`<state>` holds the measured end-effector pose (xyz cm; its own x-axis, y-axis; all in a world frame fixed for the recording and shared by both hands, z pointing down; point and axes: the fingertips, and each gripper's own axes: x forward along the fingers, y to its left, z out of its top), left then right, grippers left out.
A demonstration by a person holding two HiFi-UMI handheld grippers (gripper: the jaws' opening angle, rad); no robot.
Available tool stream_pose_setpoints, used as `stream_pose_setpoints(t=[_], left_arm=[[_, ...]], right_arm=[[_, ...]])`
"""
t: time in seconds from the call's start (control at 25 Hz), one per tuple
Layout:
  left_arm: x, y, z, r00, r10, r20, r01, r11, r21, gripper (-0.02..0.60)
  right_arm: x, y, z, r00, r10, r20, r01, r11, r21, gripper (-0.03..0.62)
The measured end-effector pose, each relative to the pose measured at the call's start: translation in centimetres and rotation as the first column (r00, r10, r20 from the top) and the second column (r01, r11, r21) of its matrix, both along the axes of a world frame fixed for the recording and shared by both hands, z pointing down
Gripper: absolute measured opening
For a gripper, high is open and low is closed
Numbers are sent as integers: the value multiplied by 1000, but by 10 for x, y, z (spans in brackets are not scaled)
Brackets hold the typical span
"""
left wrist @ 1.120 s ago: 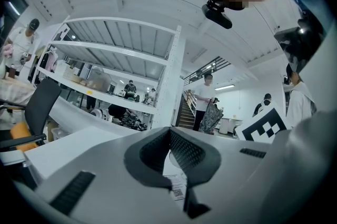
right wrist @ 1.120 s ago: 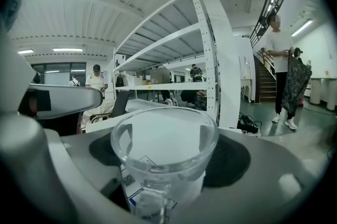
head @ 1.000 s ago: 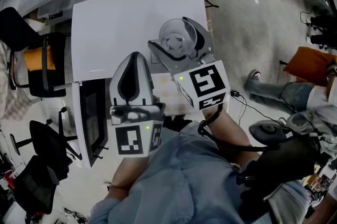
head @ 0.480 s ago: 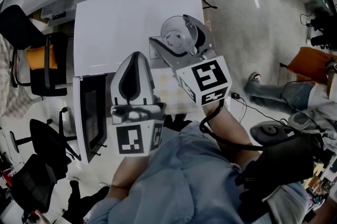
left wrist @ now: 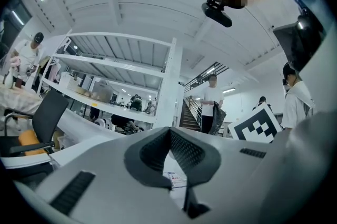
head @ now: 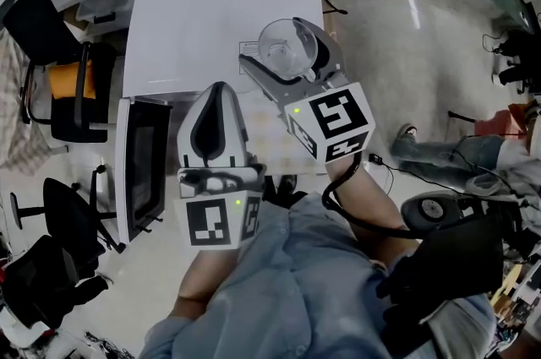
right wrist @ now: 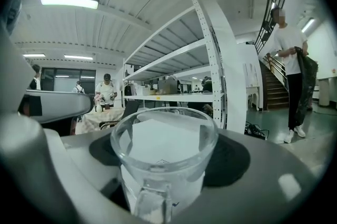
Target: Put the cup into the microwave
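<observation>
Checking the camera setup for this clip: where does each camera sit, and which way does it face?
Head view: on the person's head, facing steeply down; shows both forearms, left gripper, right gripper, open microwave door.
Left gripper view: on that gripper, facing along shut, empty jaws toward shelving.
Right gripper view: on that gripper, along jaws clamping the clear cup.
Shared: head and right gripper views both show the cup.

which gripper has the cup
The right gripper, closed on the clear cup; the left gripper has its jaws together with nothing between them.
</observation>
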<state>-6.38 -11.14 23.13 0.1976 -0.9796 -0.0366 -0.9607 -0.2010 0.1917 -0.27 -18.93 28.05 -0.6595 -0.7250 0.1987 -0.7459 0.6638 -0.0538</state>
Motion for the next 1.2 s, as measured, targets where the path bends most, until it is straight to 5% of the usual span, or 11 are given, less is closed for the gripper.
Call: stream_pose_setpoints(t=[0.6, 1.2], left_arm=[[-6, 101, 16, 995, -97, -1, 97, 995, 1, 6], [-46, 113, 58, 997, -81, -4, 81, 997, 10, 6]], right_arm=[[-14, 85, 13, 994, -108, 17, 108, 994, 2, 402], [-53, 116, 57, 993, -115, 25, 115, 993, -2, 402]])
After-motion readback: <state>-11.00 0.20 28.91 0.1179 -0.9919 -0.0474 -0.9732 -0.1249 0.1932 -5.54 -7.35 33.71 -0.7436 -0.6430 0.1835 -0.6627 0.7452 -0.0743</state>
